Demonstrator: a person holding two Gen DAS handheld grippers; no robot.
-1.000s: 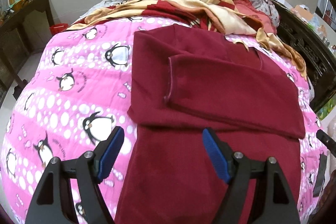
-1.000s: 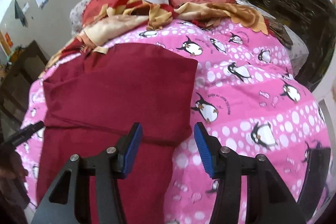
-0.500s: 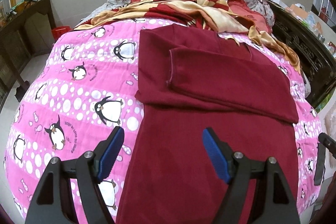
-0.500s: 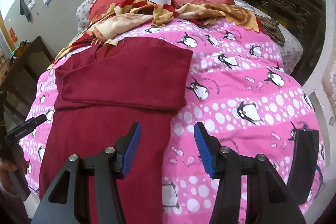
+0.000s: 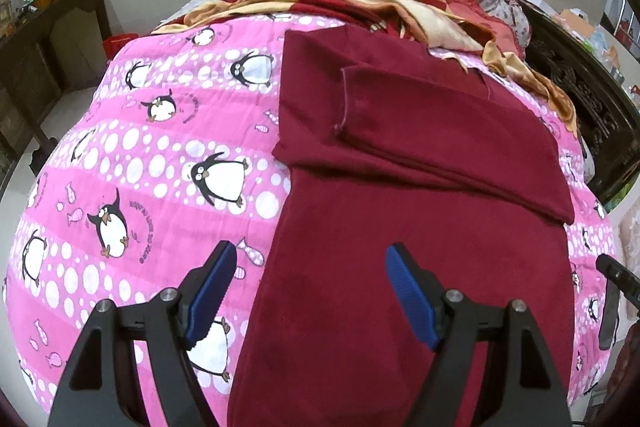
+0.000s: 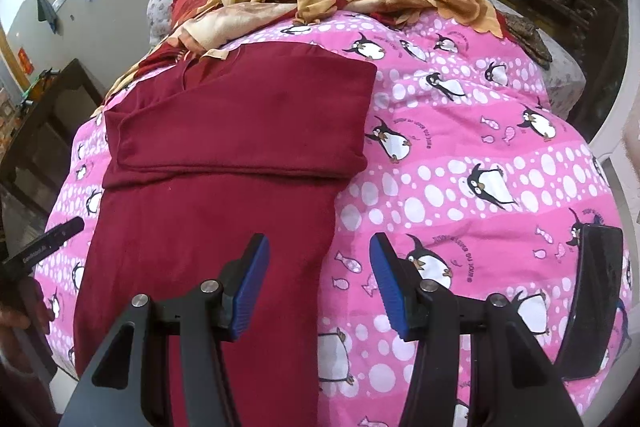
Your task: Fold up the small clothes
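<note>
Maroon garment (image 5: 420,227) flat on quilt (image 5: 140,167), sleeves folded across far end. Left gripper (image 5: 308,291), right gripper (image 6: 318,279) both released, above near hem.

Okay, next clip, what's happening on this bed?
A person with tongs in each hand is folding a dark red top laid flat on a pink penguin quilt. Its sleeves are folded across the chest; the lower half lies unfolded. The left tongs and right tongs hang open above the near part of the garment, one over each side edge, holding nothing.
</note>
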